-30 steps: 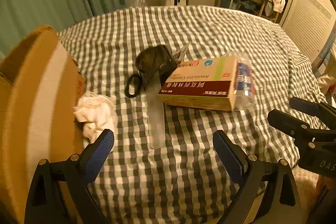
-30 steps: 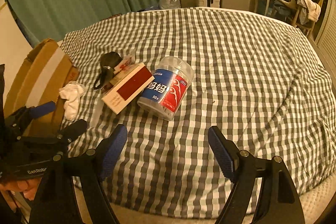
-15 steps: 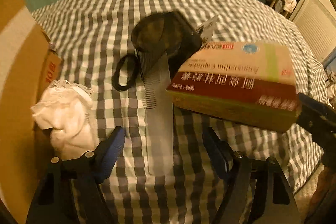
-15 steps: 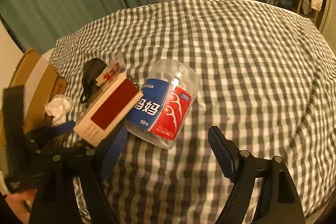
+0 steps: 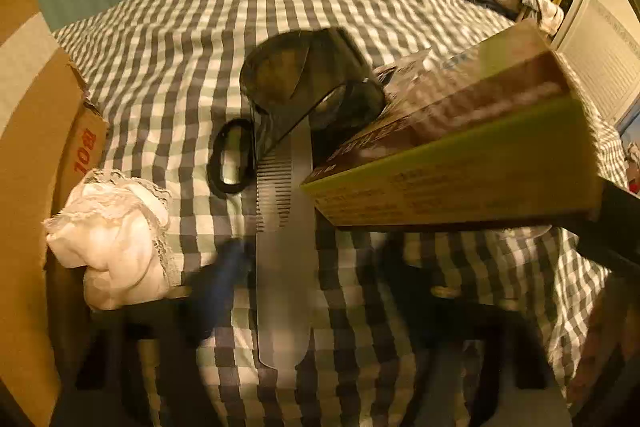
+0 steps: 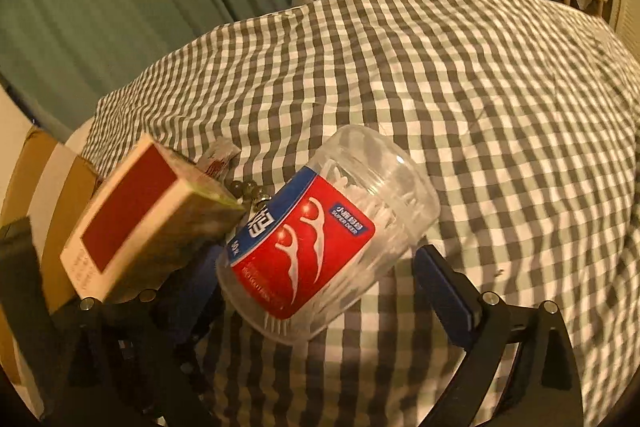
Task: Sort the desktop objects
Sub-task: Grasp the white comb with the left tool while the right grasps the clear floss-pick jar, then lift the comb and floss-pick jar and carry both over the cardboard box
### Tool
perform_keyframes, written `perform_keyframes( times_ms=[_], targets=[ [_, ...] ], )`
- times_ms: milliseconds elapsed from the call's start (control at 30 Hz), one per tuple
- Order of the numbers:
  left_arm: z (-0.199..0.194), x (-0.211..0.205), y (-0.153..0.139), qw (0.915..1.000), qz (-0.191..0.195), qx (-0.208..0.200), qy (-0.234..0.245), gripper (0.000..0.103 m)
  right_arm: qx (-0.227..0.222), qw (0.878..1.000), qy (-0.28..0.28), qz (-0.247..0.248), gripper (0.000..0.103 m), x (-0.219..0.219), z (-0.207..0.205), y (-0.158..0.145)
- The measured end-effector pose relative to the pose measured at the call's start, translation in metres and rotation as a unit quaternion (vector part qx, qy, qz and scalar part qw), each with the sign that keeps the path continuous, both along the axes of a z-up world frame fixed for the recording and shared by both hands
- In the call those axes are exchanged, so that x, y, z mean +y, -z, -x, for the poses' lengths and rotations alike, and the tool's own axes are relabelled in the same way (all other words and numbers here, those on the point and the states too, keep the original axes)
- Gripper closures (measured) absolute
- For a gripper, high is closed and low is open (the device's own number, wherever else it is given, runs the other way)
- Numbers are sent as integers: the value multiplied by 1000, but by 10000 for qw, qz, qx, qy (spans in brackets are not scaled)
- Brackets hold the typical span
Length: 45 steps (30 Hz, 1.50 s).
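A grey comb [image 5: 284, 267] lies lengthwise on the checked cloth [image 5: 192, 39]. My left gripper [image 5: 304, 275] hangs low over it and its jaws are closing, blurred, with the comb between them; the blue left pad [image 5: 220, 279] is close beside the comb and the other stands off it. A clear jar of floss picks [image 6: 320, 239] with a red and blue label lies on its side between the fingers of my right gripper [image 6: 316, 291], whose jaws are opening. A red and cream medicine box [image 6: 148, 223] is tipped up against that gripper's left finger [image 6: 188, 291].
A cardboard box [image 5: 28, 155] stands at the left edge, with a crumpled white lace cloth [image 5: 120, 239] against it. A black pouch [image 5: 304, 87] and a black loop [image 5: 232, 163] lie at the comb's far end. A string of beads [image 6: 248, 191] shows beside the jar.
My left gripper sank toward the comb and its jaws narrowed around it. My right gripper closed in on the jar, and the medicine box tipped up from lying flat.
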<state>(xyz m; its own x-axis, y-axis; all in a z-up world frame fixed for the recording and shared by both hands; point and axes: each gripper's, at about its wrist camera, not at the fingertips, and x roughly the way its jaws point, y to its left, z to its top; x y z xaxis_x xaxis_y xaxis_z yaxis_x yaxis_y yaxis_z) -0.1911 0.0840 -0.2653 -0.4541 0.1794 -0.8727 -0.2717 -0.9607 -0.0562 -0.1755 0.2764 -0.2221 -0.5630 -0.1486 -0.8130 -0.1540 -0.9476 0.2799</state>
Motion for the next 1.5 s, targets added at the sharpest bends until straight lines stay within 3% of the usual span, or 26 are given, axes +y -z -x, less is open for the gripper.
perform_keyframes(
  times_ms=[67,200,367,467,567,700,1033,1067,1100,1500],
  targets=[
    [1,2,-3,10000,-10,31,-10,76,34,9999,103,88,6,4,-1,0],
    [-4,-3,-4,9999,-96,29,-13,78,304,9986,356,229,5,18,-10,-7],
    [-3,-8,-6,9999,-117,-17,-77,78,38,9972,302,676,3,25,-10,10],
    [-6,-6,-11,9999,-166,-15,-5,78,-177,9996,165,173,25,16,-12,14],
    [-13,-2,-17,9999,-113,45,121,78,-217,9998,-23,29,29,8,-17,12],
    [-22,-2,-29,9996,-100,168,195,78,-208,9995,43,223,31,10,-34,8],
    [-49,-15,-67,9988,-132,390,247,82,21,10000,60,53,37,3,-83,-28],
    [-53,-15,-70,9988,-135,388,272,98,18,10000,31,69,38,0,-88,-30],
    [-54,-13,-73,9988,-124,379,286,100,6,10000,14,72,39,-11,-84,-33],
    [-89,-26,-101,9978,-126,526,391,100,263,9996,-63,64,39,-13,-126,-71]
  ],
)
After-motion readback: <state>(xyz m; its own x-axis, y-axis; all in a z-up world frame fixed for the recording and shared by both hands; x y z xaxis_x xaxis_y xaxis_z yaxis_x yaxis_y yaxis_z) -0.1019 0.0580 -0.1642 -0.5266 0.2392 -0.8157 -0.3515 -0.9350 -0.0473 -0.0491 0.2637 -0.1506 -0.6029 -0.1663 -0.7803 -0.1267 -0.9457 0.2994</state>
